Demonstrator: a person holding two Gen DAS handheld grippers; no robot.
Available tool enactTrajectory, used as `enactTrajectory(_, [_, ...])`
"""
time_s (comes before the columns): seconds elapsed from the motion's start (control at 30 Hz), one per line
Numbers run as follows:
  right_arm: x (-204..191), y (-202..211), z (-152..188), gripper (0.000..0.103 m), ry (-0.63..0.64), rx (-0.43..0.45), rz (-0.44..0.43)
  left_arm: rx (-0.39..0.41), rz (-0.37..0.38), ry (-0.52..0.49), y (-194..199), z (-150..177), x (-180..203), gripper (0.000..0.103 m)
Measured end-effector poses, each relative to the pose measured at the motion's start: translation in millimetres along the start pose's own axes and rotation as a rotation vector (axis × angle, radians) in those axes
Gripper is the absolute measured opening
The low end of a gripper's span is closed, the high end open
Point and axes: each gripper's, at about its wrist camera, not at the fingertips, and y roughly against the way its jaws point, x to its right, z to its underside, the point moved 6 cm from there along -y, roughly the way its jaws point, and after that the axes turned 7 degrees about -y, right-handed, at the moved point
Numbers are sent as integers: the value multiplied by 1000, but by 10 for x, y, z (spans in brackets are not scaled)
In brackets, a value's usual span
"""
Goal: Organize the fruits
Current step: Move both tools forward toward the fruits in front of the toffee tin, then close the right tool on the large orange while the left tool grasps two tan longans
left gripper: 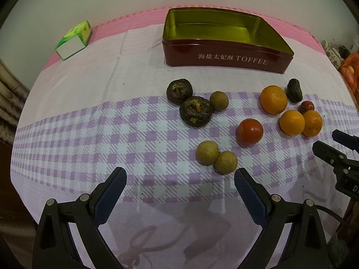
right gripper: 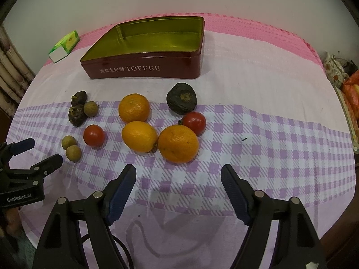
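A red toffee tin (left gripper: pixel 224 58) (right gripper: pixel 143 68) with a gold inside stands at the back of the checked cloth, and nothing lies in it. In front of it are three oranges (right gripper: pixel 178 143), two red tomatoes (right gripper: pixel 94 135), three small tan longans (left gripper: pixel 206 152) and three dark wrinkled fruits (left gripper: pixel 195 111). My left gripper (left gripper: pixel 180 171) hangs open above the cloth just short of two longans. My right gripper (right gripper: pixel 179 167) is open too, just short of the nearest orange. Nothing sits between either pair of fingers.
A green and white carton (left gripper: pixel 74 40) lies at the back left on the pink cloth. An orange bag (right gripper: pixel 352 92) and clutter sit past the table's right edge. A curtain hangs at the left.
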Motion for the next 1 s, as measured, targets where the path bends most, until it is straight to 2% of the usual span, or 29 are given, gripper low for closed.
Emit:
enactTrajectory(0.53, [110, -161, -53, 71, -38, -35, 5, -17, 27, -20, -157, -73, 47, 95])
enactTrajectory(0.93, [58, -307, -208, 71, -26, -42, 15, -32, 51, -53, -367, -284, 42, 92])
enactTrajectory(1.0, [25, -339, -240, 68, -22, -43, 20, -39, 54, -55, -414, -308, 39, 92])
